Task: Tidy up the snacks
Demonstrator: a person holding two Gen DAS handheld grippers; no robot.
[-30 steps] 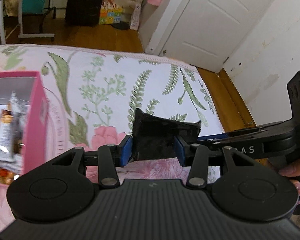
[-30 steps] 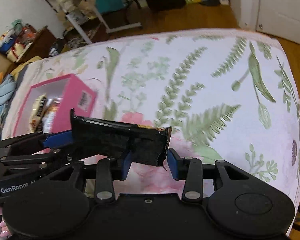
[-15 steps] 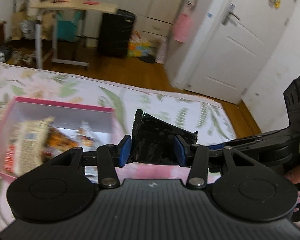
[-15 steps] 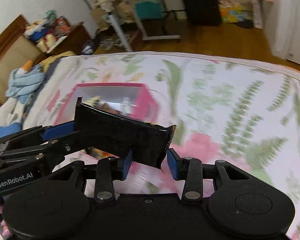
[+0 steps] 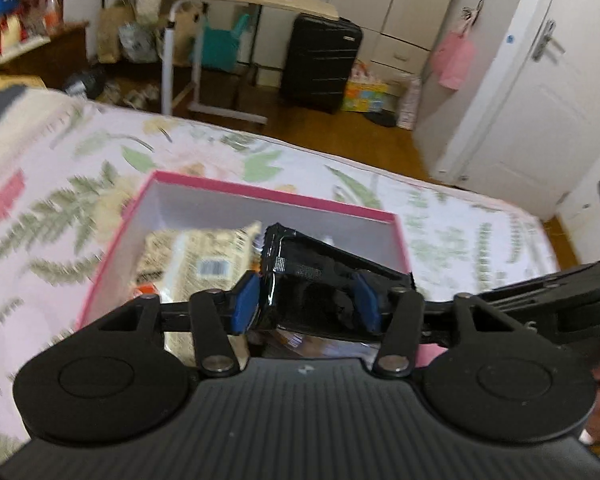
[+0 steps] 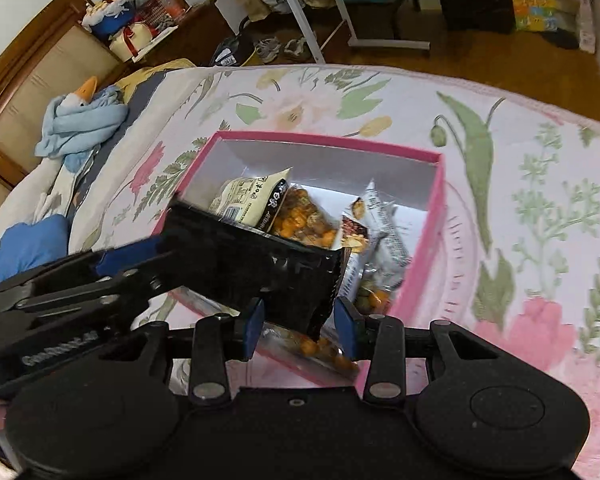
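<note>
A black snack packet (image 5: 320, 280) (image 6: 260, 268) is held at both ends. My left gripper (image 5: 306, 300) is shut on one end and my right gripper (image 6: 298, 324) is shut on the other. The packet hangs over the near side of an open pink box (image 5: 260, 196) (image 6: 432, 236) on the flowered bedspread. Inside the box lie a pale printed packet (image 6: 252, 196), a clear bag of orange nuts (image 6: 304, 220) and a silver wrapper (image 6: 384, 232).
The box stands on a bed with a floral cover (image 6: 520, 184). A blue cloth and plush goose (image 6: 80, 120) lie near the headboard. Past the bed are a rolling side table (image 5: 204, 40), a black suitcase (image 5: 320, 60) and a white door (image 5: 540, 92).
Both grippers have carried the black packet leftwards from over the bare bedspread to above the pink box, which now fills the middle of both views.
</note>
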